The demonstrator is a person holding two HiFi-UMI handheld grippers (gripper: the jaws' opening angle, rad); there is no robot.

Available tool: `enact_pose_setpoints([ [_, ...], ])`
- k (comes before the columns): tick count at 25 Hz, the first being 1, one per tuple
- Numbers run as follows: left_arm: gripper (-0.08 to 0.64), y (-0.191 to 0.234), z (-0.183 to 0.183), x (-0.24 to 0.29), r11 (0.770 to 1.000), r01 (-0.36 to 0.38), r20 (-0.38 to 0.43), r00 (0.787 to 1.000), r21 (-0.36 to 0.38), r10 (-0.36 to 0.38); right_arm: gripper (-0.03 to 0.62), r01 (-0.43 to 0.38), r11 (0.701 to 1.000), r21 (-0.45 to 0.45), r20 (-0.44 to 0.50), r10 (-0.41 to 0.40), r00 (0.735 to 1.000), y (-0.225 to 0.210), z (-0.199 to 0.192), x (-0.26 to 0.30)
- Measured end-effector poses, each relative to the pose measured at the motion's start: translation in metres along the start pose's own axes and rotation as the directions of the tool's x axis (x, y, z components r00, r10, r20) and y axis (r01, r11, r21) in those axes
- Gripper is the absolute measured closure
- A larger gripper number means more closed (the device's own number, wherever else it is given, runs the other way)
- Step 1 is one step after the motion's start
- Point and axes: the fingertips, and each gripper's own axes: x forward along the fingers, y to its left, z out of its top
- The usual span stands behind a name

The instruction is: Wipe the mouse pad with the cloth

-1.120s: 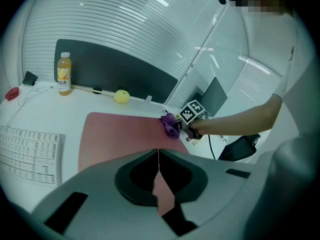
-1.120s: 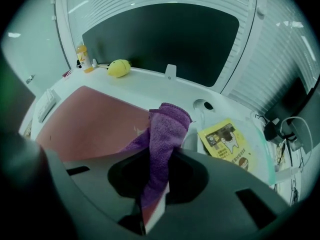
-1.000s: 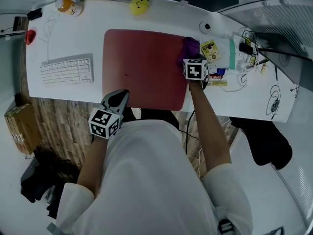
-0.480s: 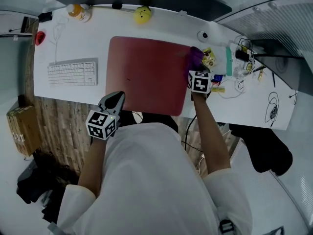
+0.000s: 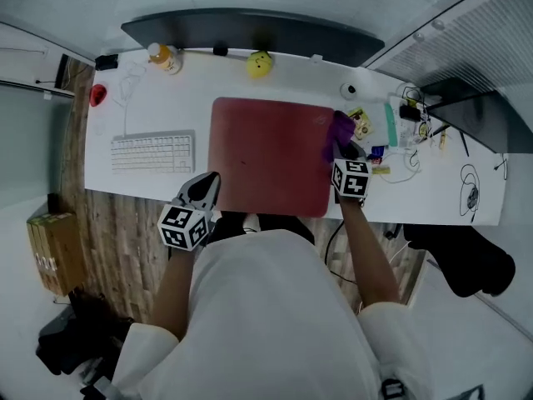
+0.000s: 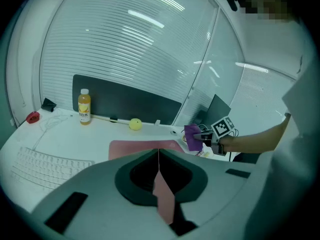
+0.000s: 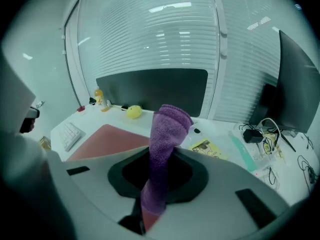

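A dark red mouse pad (image 5: 271,152) lies in the middle of the white desk (image 5: 166,111). My right gripper (image 5: 344,152) is shut on a purple cloth (image 5: 338,132), lifted clear of the desk at the pad's right edge. In the right gripper view the cloth (image 7: 165,149) stands up folded between the jaws with the pad (image 7: 110,139) below it to the left. My left gripper (image 5: 202,188) is shut with nothing in it, at the desk's front edge by the pad's front left corner. The left gripper view shows the pad (image 6: 145,146) ahead and the cloth (image 6: 193,137) at right.
A white keyboard (image 5: 153,152) lies left of the pad. A juice bottle (image 5: 164,55), a yellow ball (image 5: 259,63) and a dark monitor stand along the back. Cables, packets and small gear (image 5: 391,123) crowd the desk right of the pad.
The right gripper has lifted the purple cloth off the pad's far right corner and drawn back toward the front. The head camera has pulled back and shifted. The left gripper has stayed in place.
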Motion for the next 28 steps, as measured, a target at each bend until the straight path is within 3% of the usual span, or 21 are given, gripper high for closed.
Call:
enact_pose_setpoints([
  [7,0.54,0.022,0.013,-0.038,0.999,0.05,0.066,0.996,0.014,-0.051,0.518,0.041,0.999,0.019,0.056,-0.042,0.998,0.042,0.003,-0.05],
  [12,0.54,0.038,0.004,-0.067,0.998,0.065,0.08,0.995,-0.025,-0.063,0.518,0.047,0.997,0.062,0.088,-0.052,0.995,0.079,-0.003,-0.088],
  [16,0.54,0.049,0.004,-0.093,0.996,0.092,0.102,0.991,-0.003,-0.092,0.518,0.053,0.996,0.076,0.126,-0.062,0.99,0.11,-0.005,-0.114],
  [21,0.54,0.04,0.021,-0.121,0.975,0.209,0.153,0.968,-0.073,-0.197,0.518,0.051,0.994,0.094,0.184,-0.068,0.981,0.133,-0.001,-0.154],
  [28,0.54,0.031,0.036,-0.137,0.973,0.231,0.184,0.956,0.007,-0.228,0.518,0.06,0.992,0.112,0.264,-0.088,0.96,0.144,0.009,-0.2],
])
